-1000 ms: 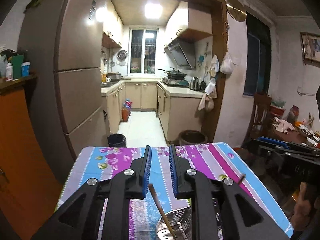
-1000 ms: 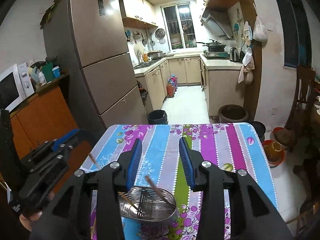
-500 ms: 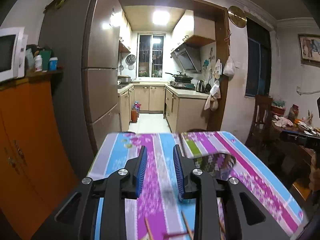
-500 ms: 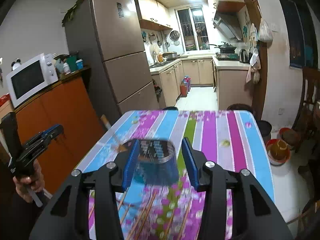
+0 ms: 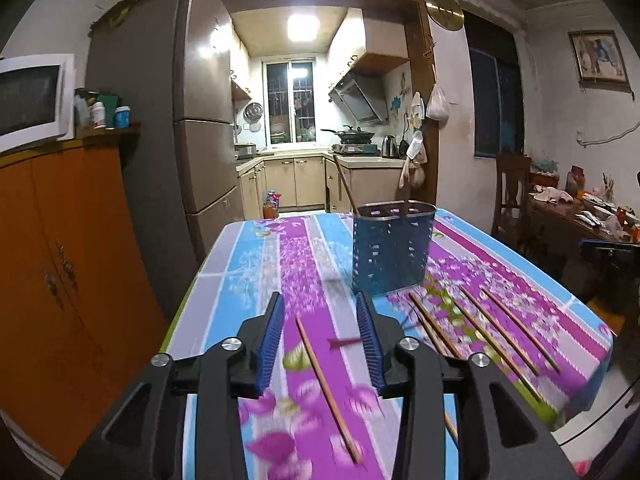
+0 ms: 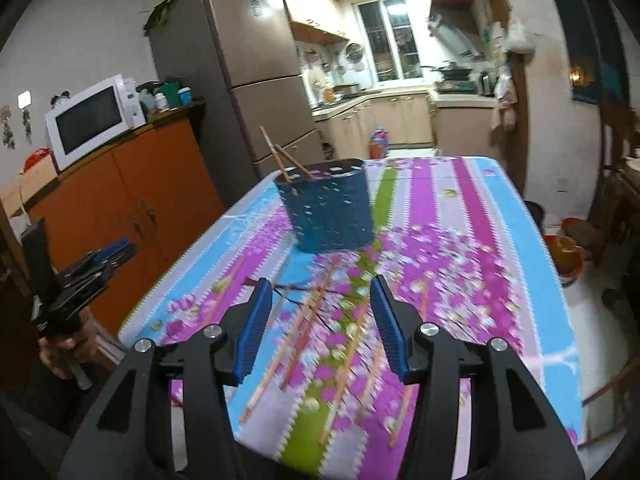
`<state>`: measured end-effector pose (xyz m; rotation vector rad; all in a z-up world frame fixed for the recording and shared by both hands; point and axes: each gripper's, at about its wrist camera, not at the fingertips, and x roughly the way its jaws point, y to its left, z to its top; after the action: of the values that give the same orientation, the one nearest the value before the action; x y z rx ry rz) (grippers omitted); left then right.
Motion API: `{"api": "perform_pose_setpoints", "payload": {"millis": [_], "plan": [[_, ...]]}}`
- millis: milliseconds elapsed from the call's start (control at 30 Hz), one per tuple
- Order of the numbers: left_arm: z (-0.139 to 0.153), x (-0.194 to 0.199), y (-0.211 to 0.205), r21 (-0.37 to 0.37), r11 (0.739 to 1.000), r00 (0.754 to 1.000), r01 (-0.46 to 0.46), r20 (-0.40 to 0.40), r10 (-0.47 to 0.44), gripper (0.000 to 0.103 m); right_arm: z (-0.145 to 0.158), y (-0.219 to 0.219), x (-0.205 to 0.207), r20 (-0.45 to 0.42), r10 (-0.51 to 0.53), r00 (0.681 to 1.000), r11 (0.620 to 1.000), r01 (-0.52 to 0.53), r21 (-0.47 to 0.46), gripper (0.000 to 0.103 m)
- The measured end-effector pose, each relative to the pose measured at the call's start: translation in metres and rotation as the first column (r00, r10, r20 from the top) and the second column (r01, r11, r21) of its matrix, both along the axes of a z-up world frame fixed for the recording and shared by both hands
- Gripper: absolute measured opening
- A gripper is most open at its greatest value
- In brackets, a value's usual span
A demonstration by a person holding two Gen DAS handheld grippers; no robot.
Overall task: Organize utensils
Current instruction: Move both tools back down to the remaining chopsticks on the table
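A perforated metal utensil holder (image 5: 392, 248) stands upright on the striped floral tablecloth (image 5: 256, 256), with chopsticks leaning out of it (image 6: 280, 158). Several wooden chopsticks lie loose on the cloth in front of it (image 5: 508, 330). One chopstick (image 5: 326, 384) lies below and between the fingers of my left gripper (image 5: 322, 340), which is open and empty. My right gripper (image 6: 320, 326) is open and empty above the blurred loose chopsticks (image 6: 344, 356); the holder (image 6: 330, 210) is ahead of it. The left gripper also shows at the left of the right wrist view (image 6: 86, 270).
An orange cabinet (image 5: 68, 264) with a white microwave (image 6: 94, 120) stands left of the table, a tall fridge (image 5: 200, 120) behind it. A cluttered side table and chair (image 5: 560, 208) are on the right. The table's edges fall close on both sides.
Both grippers have pulled back and tilted down from above the holder. The holder now stands farther ahead, and the loose chopsticks on the cloth have come into view.
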<state>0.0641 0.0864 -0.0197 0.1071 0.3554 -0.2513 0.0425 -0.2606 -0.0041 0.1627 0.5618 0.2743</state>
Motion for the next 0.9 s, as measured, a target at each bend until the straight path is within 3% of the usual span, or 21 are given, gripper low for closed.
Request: {"api": "perform_pose_setpoints", "payload": {"millis": [133,333,500,667,900], "plan": [[-0.012,-0.031,0.001,-0.006,1.000,0.999,-0.026,0.023,0.026,0.052,-0.013,-0.001,-0.028,0.013,-0.055,0.998,0.998,0.055,-0.024,0.050],[-0.030,-0.071,-0.016,-0.001,1.000,1.000,-0.013,0.020,0.013,0.058,-0.035,0.010,-0.069,0.047,-0.105,0.993,0.992,0.108,-0.062,0.050],[-0.057,-0.093,-0.035,0.013,1.000,1.000,0.007,-0.021,-0.007,0.059,-0.048,0.031,-0.094,0.110,-0.111,0.988,0.982,0.126,-0.142,0.050],[-0.085,-0.110,-0.058,0.091,0.996,0.999,-0.009,-0.037,0.012,0.059,-0.065,0.044,-0.105,0.114,-0.108,0.988,0.984,0.123,-0.127,0.050],[-0.092,-0.124,-0.073,0.116,0.993,0.999,0.020,-0.032,-0.016,0.059,-0.064,0.057,-0.119,0.146,-0.089,0.985,0.983,0.111,-0.148,0.049]]}}
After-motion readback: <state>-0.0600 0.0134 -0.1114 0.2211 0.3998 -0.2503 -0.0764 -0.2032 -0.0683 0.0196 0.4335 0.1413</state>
